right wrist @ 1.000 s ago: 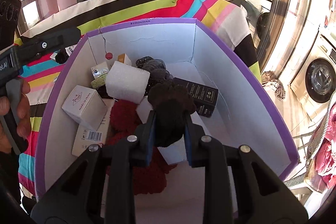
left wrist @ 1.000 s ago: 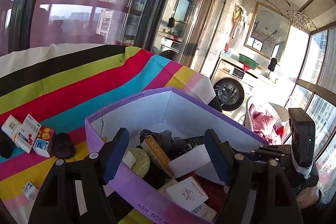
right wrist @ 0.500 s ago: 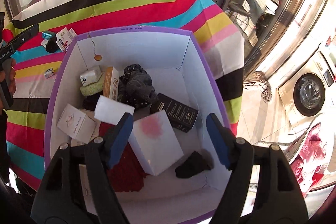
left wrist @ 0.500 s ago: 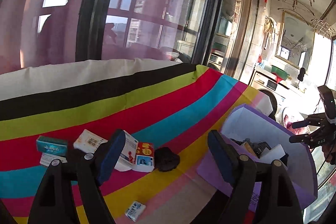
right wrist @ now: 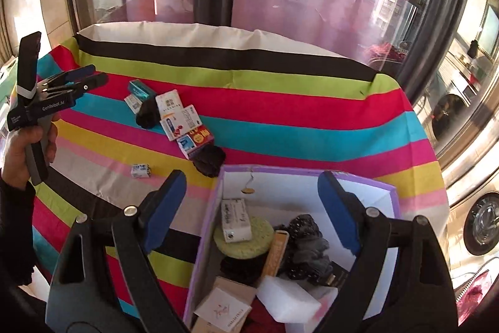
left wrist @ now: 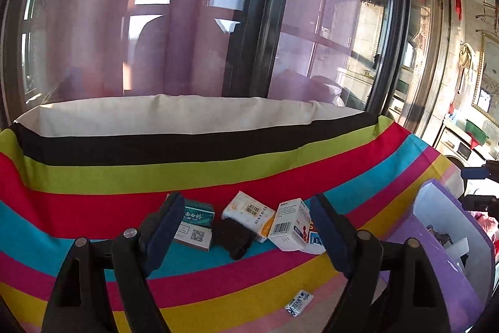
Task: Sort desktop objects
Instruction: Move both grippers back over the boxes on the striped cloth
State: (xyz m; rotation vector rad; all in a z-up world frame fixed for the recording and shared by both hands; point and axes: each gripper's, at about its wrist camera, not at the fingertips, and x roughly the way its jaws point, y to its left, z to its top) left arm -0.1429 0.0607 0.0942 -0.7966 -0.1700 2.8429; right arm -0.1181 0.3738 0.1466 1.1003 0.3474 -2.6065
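On the striped cloth (left wrist: 218, 173), ahead of your left gripper (left wrist: 246, 234), lies the cluster you are sorting: a teal box (left wrist: 198, 214), a white packet (left wrist: 249, 213), a white carton with a barcode (left wrist: 290, 227) and a dark bundle (left wrist: 234, 234), all touching or just beside one another. A small blue-and-white sachet (left wrist: 298, 306) lies apart, nearer to you. Your left gripper's jaws are opening with nothing between them.

To the right stands the purple box (right wrist: 202, 255), already holding a green sponge (right wrist: 249, 242), a white foam block (right wrist: 288, 303), a dark speckled cloth (right wrist: 304, 228) and several small cartons. Your right gripper (right wrist: 252, 214) hangs over it, jaws opening, gripping nothing. Another dark bundle (right wrist: 209, 159) rests on the cloth at the box's far left corner, possibly touching it. Your left hand (right wrist: 21, 145) shows at the left edge.
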